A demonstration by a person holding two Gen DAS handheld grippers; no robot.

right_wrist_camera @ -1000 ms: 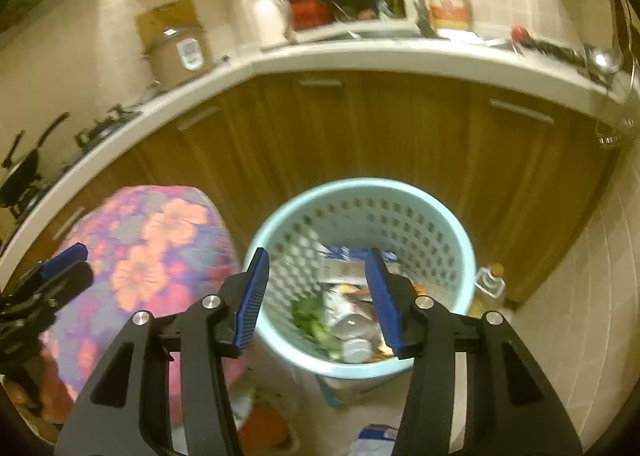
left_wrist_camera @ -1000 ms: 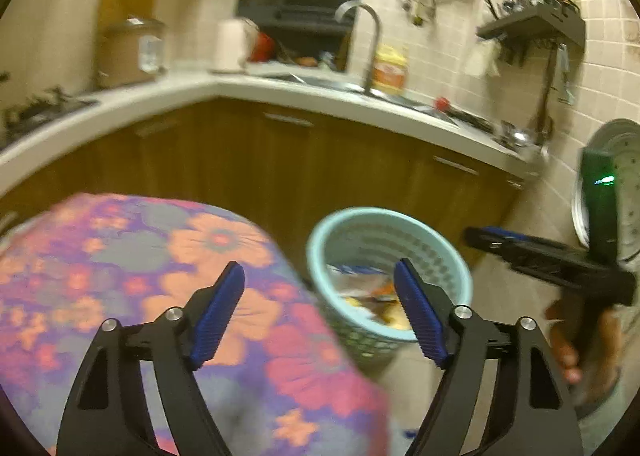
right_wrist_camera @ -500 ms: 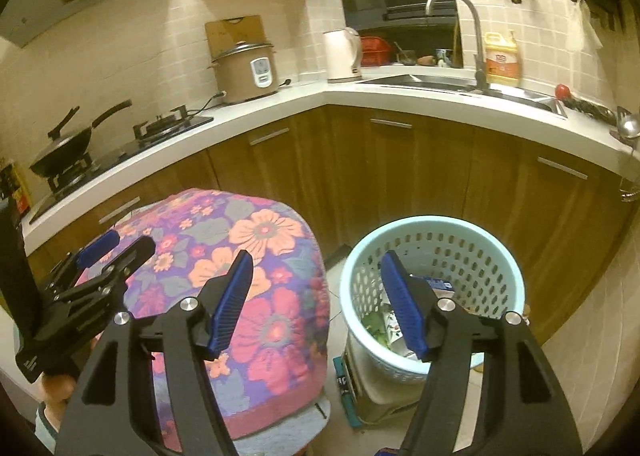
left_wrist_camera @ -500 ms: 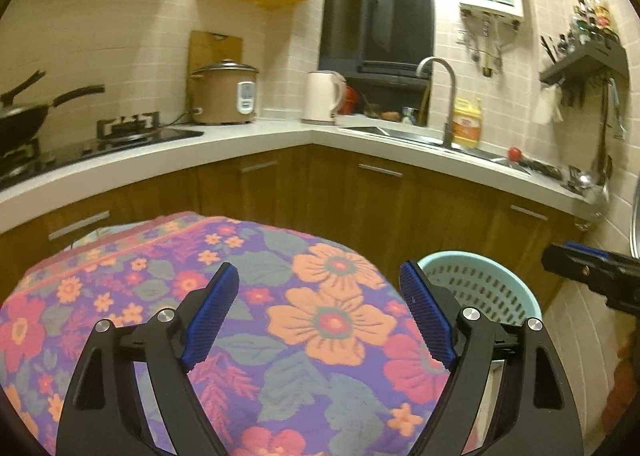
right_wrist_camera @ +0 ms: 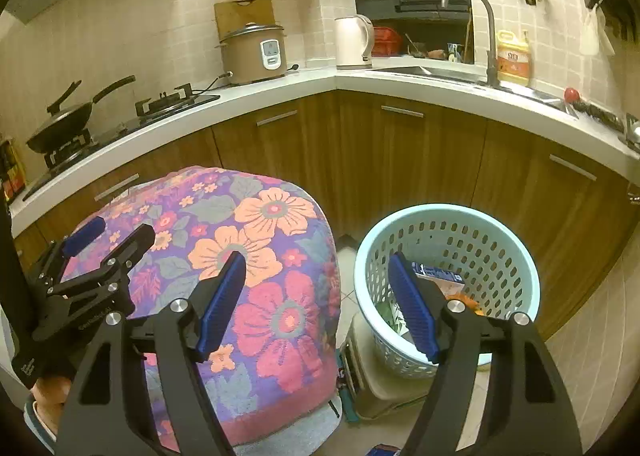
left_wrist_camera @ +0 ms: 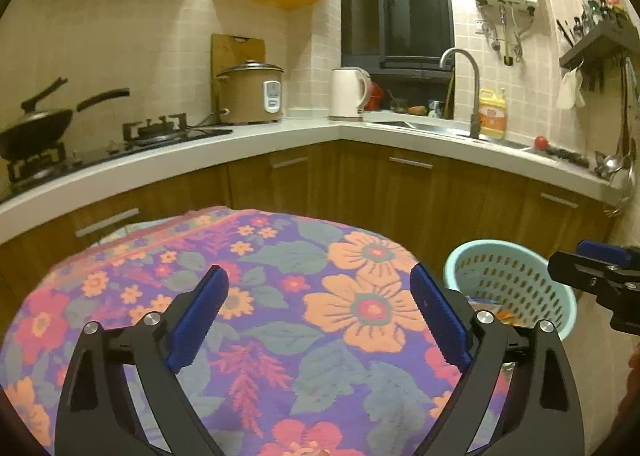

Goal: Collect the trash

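A light blue perforated trash basket stands on the floor by the cabinets, with wrappers and scraps inside; in the left wrist view the basket is at the right. My left gripper hovers over a table under a floral cloth, its jaws opening with nothing between them. My right gripper hangs between the cloth's edge and the basket, its jaws also opening and empty. In each view the other gripper shows at the side: the left gripper and the right gripper.
Wooden cabinets and a white L-shaped counter lie behind. On it are a wok on the stove, a rice cooker, a kettle, a faucet and a yellow bottle. Small items lie under the basket.
Both views lifted from looking down into the basket to the counters. The left gripper swung left over the floral cloth, the basket sliding right. Both pairs of jaws spread wider.
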